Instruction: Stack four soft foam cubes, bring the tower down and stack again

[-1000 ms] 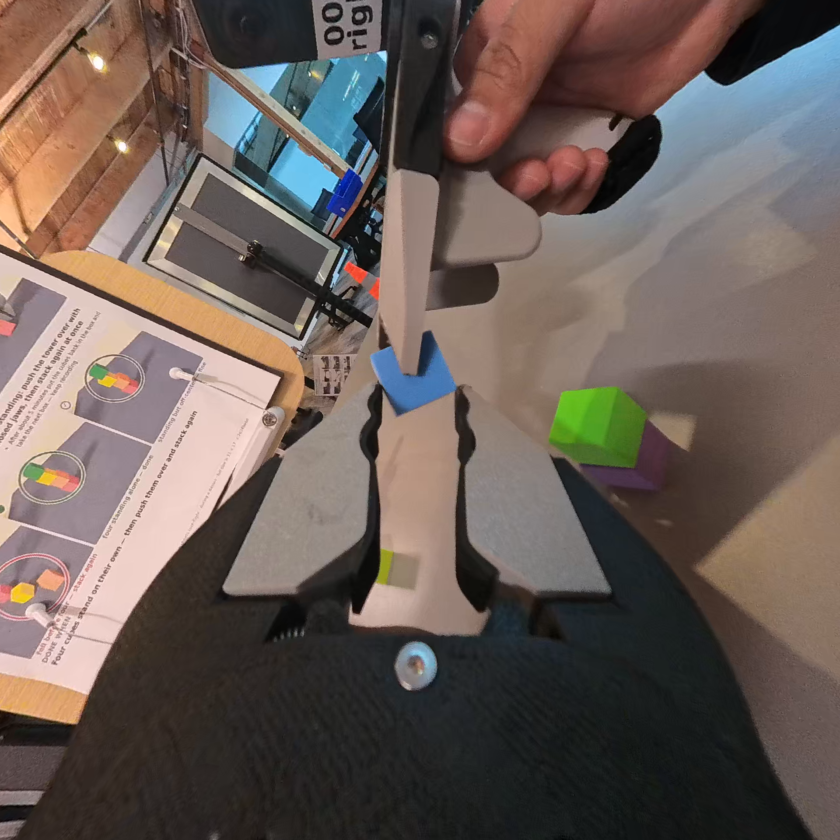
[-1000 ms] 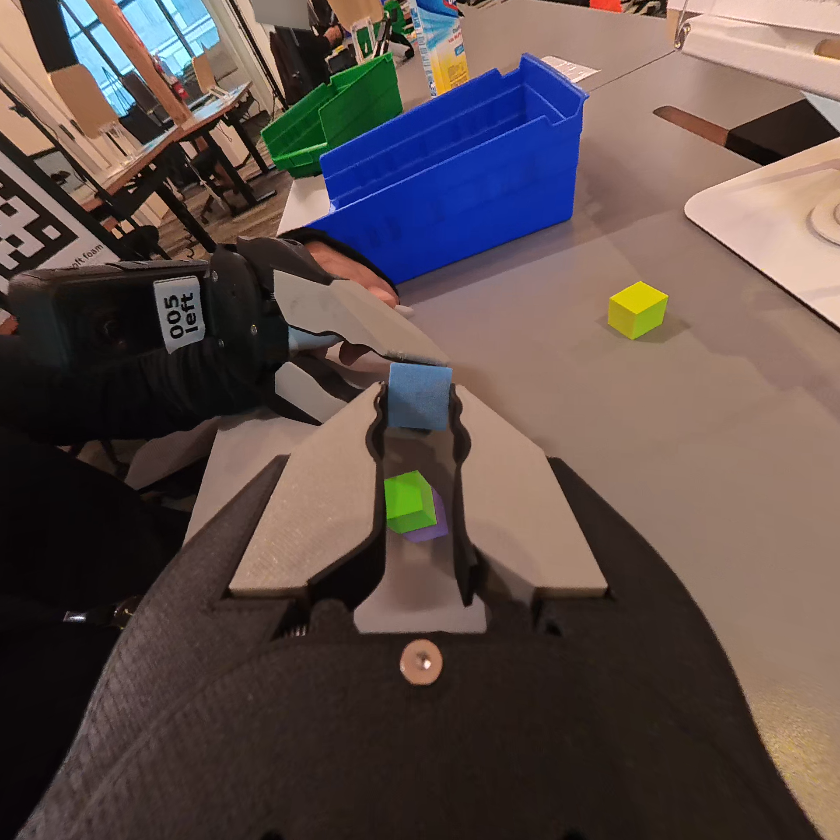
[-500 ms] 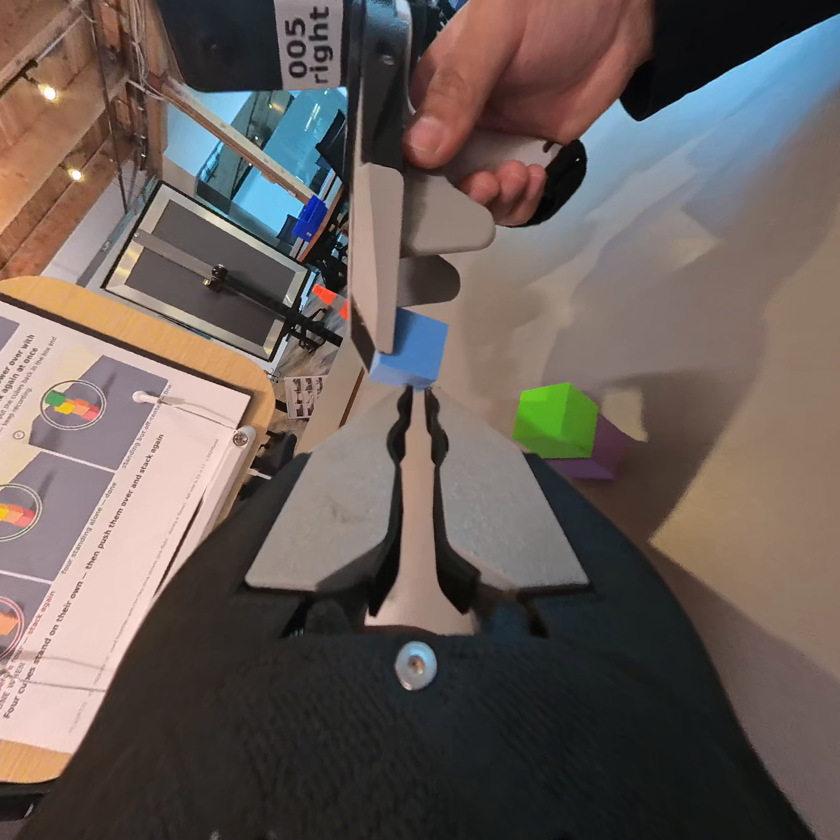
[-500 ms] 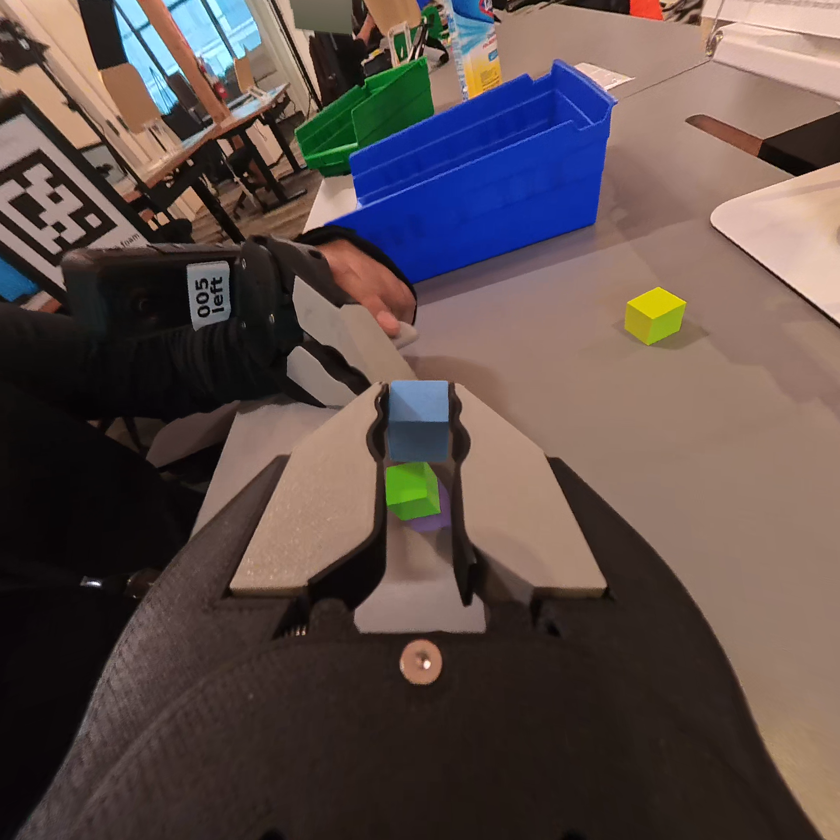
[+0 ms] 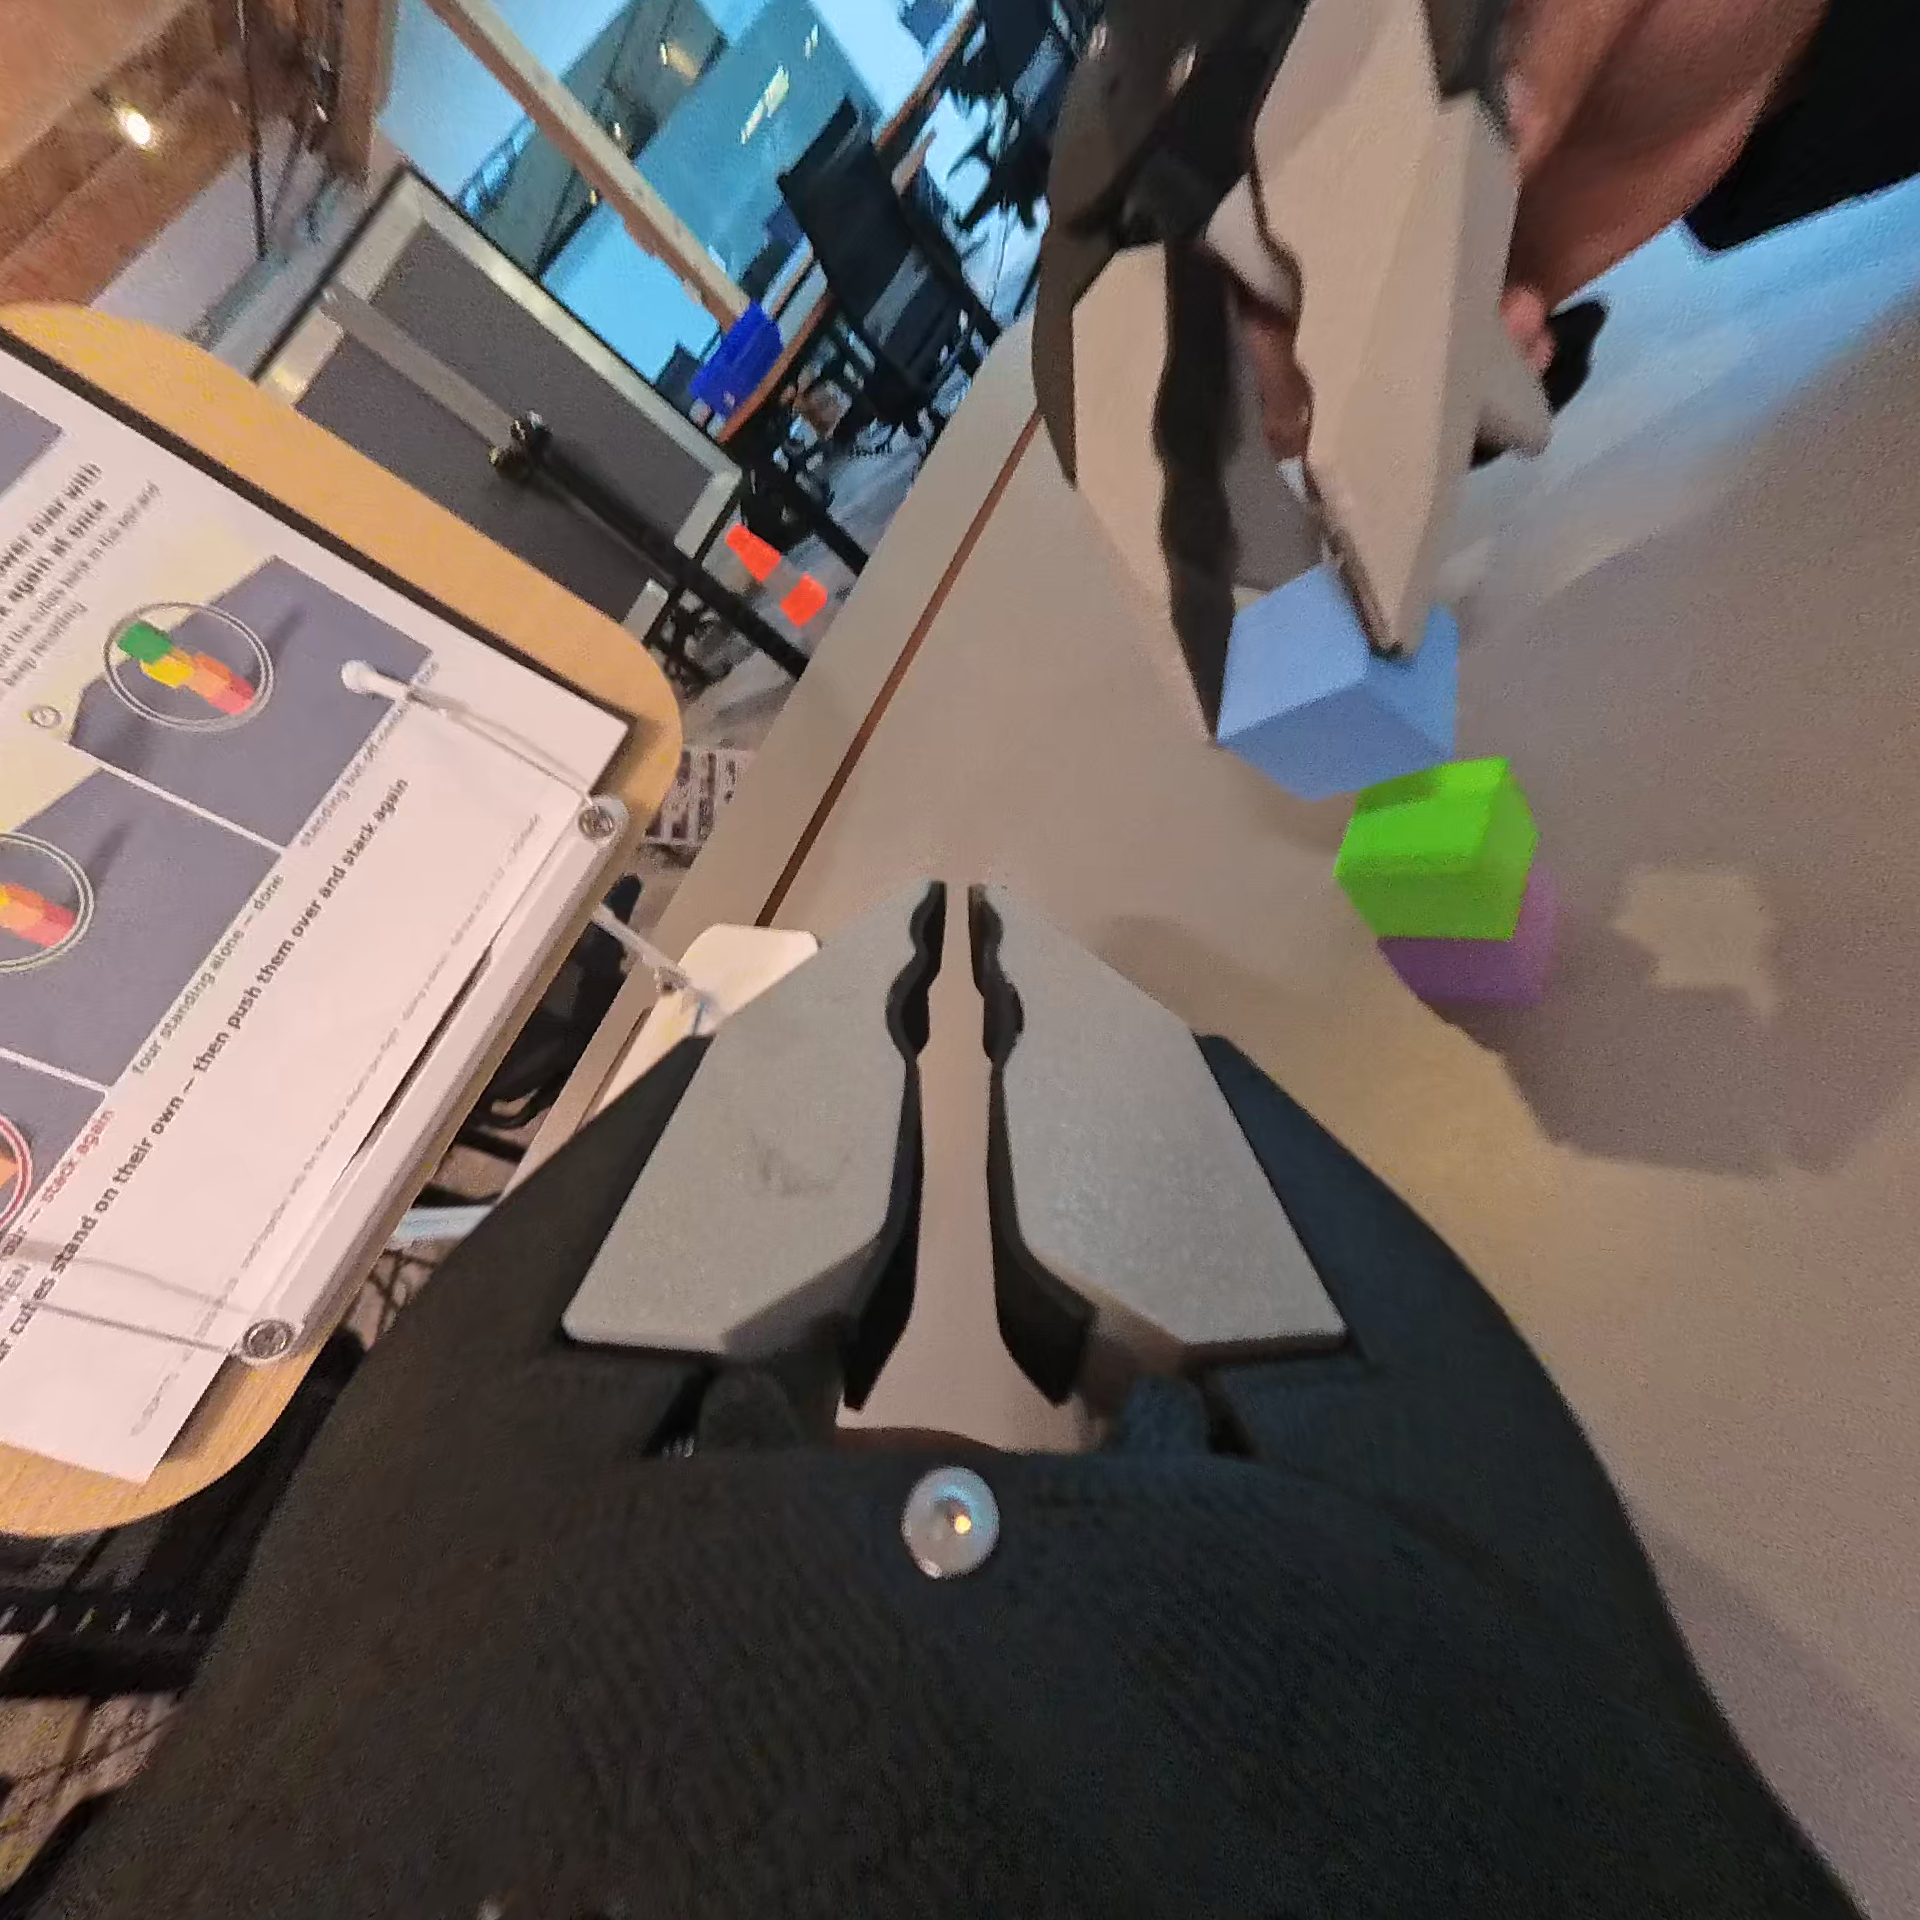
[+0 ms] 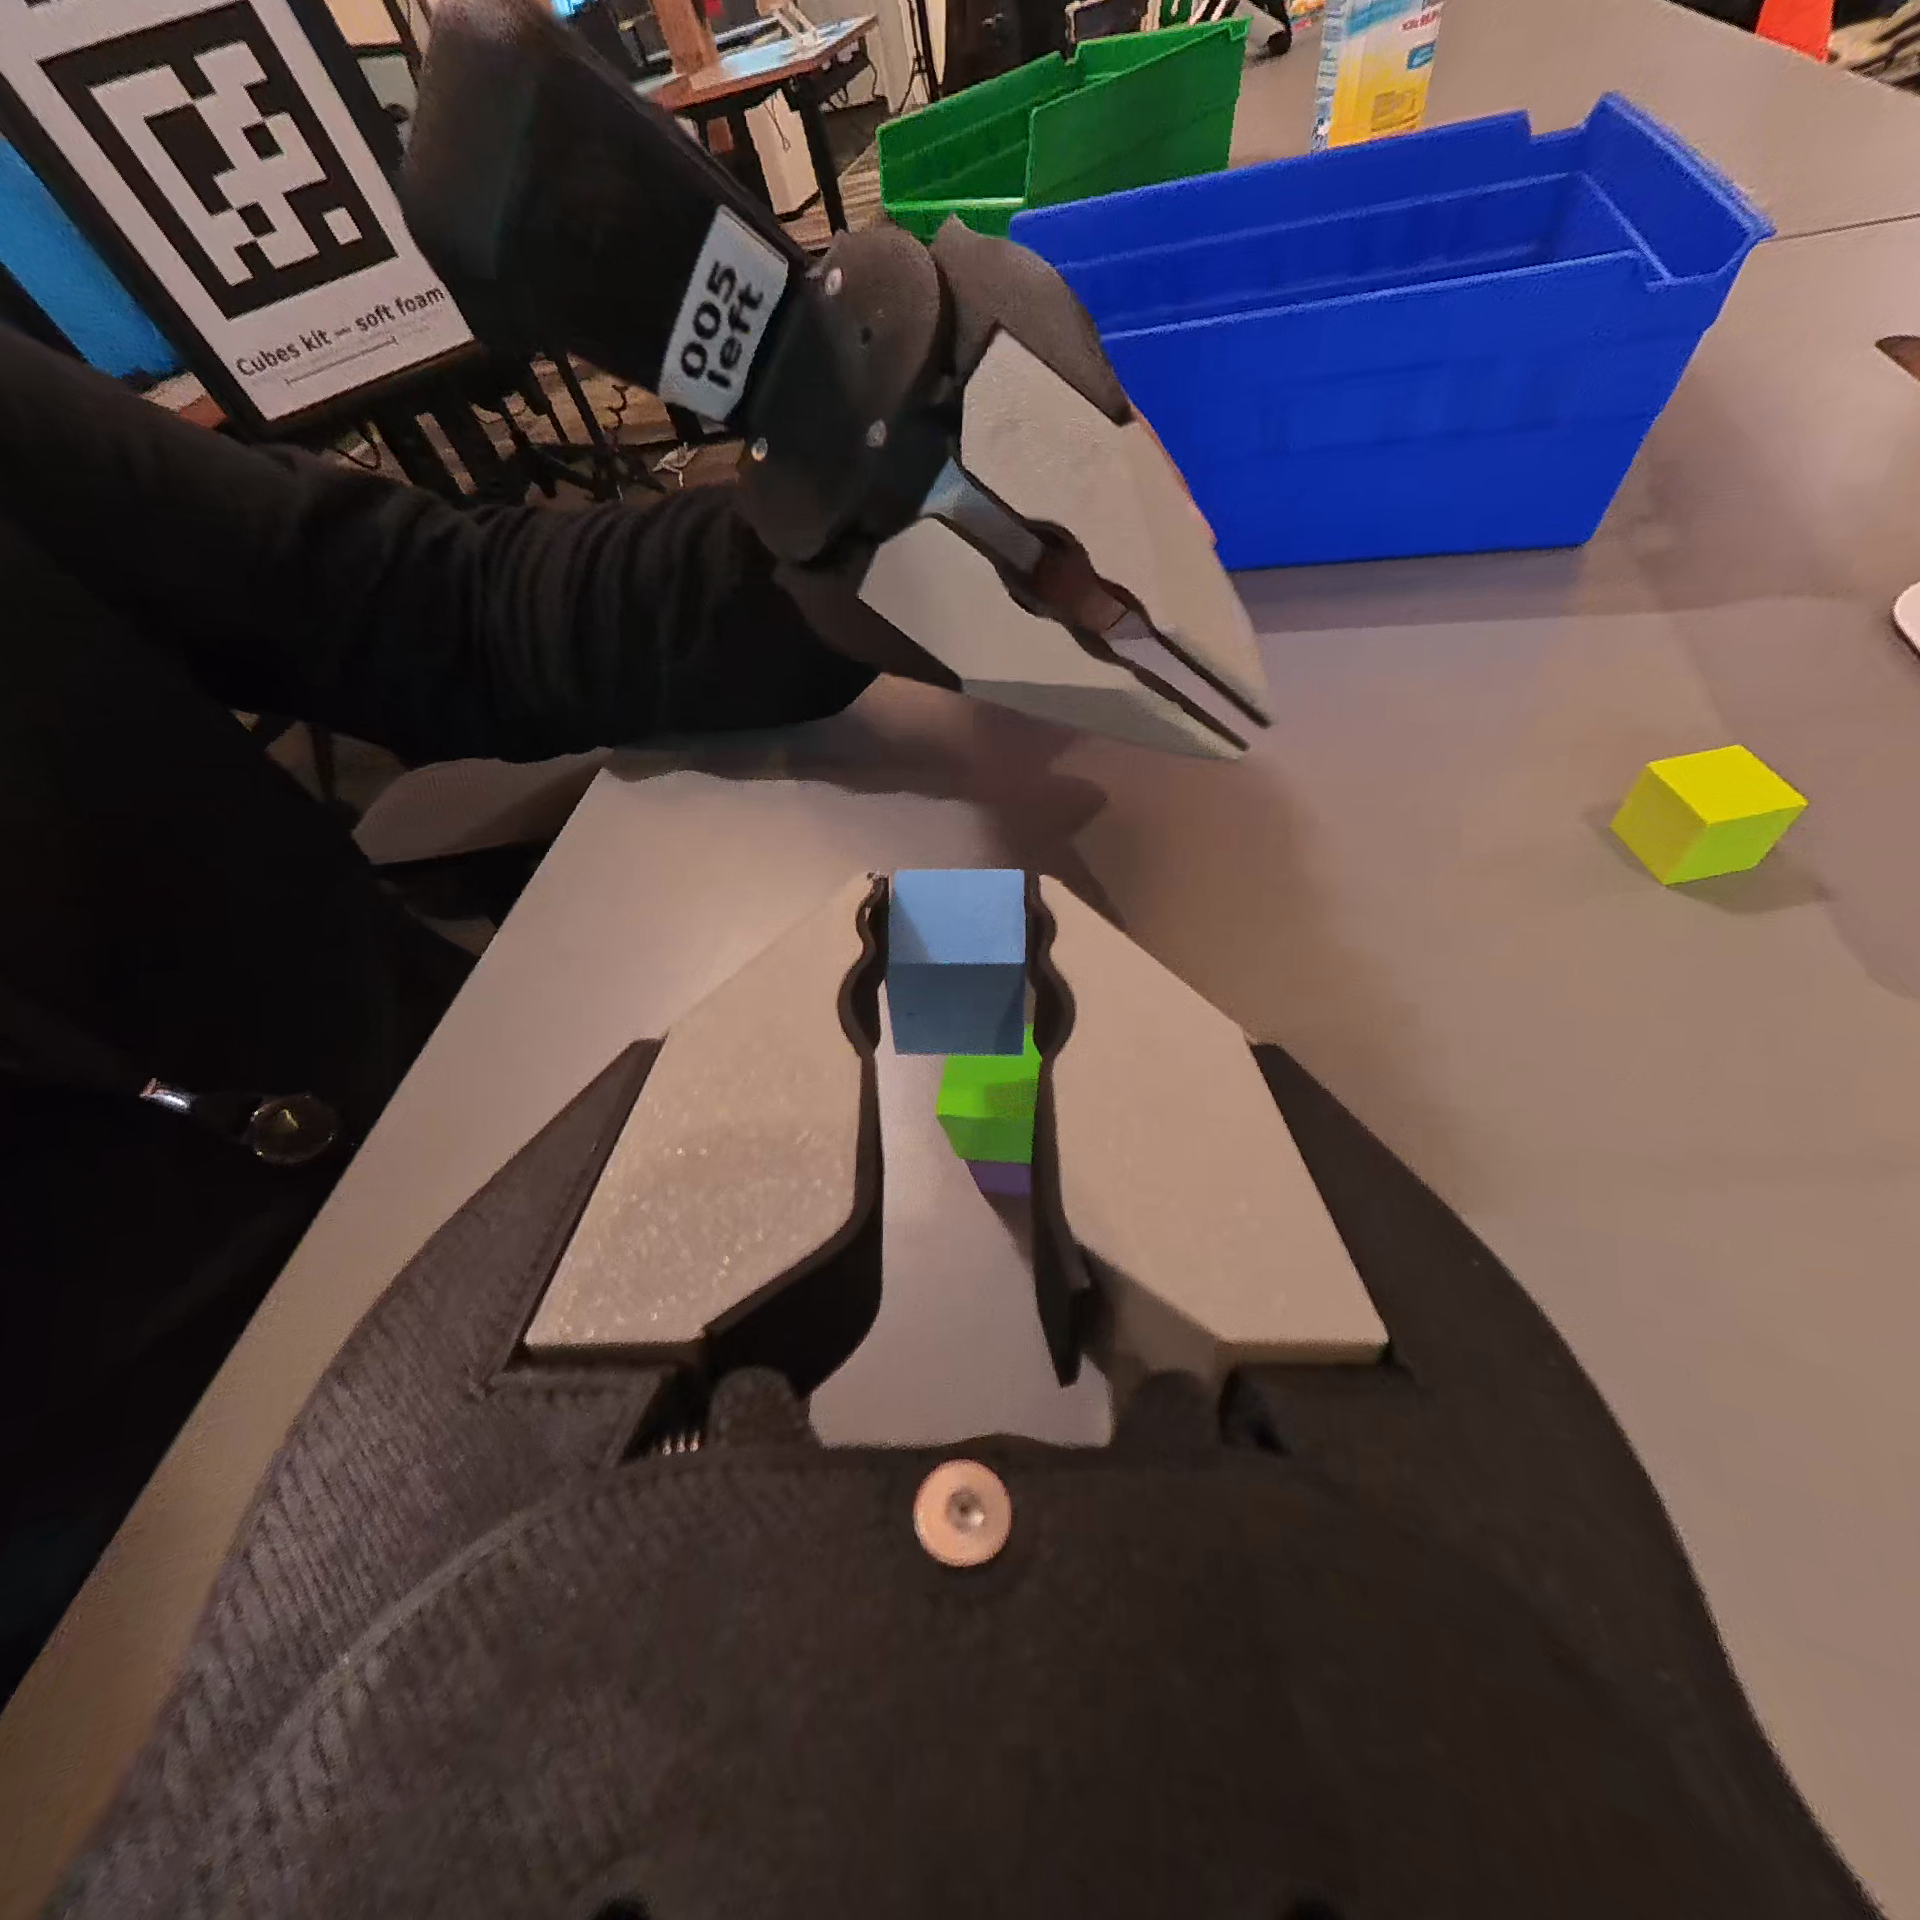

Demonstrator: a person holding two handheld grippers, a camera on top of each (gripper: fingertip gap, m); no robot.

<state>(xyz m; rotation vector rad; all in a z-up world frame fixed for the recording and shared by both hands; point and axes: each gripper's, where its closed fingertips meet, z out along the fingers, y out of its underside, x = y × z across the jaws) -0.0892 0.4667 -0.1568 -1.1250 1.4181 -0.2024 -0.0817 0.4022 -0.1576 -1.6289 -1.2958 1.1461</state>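
Blue cube (image 6: pixel 956 961) seemingly level between right fingers (image 6: pixel 1132 1049)

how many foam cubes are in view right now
4. The blue cube is held in the right gripper just above the green cube, which sits on the purple cube. The yellow cube lies alone on the table.

A blue plastic bin (image 6: pixel 1382 343) stands on the grey table (image 6: pixel 1507 1091), its open top facing up. Behind the blue bin lie green bins (image 6: pixel 1039 135), and a yellow-and-blue carton (image 6: pixel 1377 68) rises just past its far rim. To the left of the blue bin, off the table's edge, a framed black-and-white marker sign (image 6: pixel 239 177) stands upright. In the left wrist view, a printed instruction sheet (image 5: pixel 239 894) rests on a rounded wooden board (image 5: pixel 582 665) beside the table edge.
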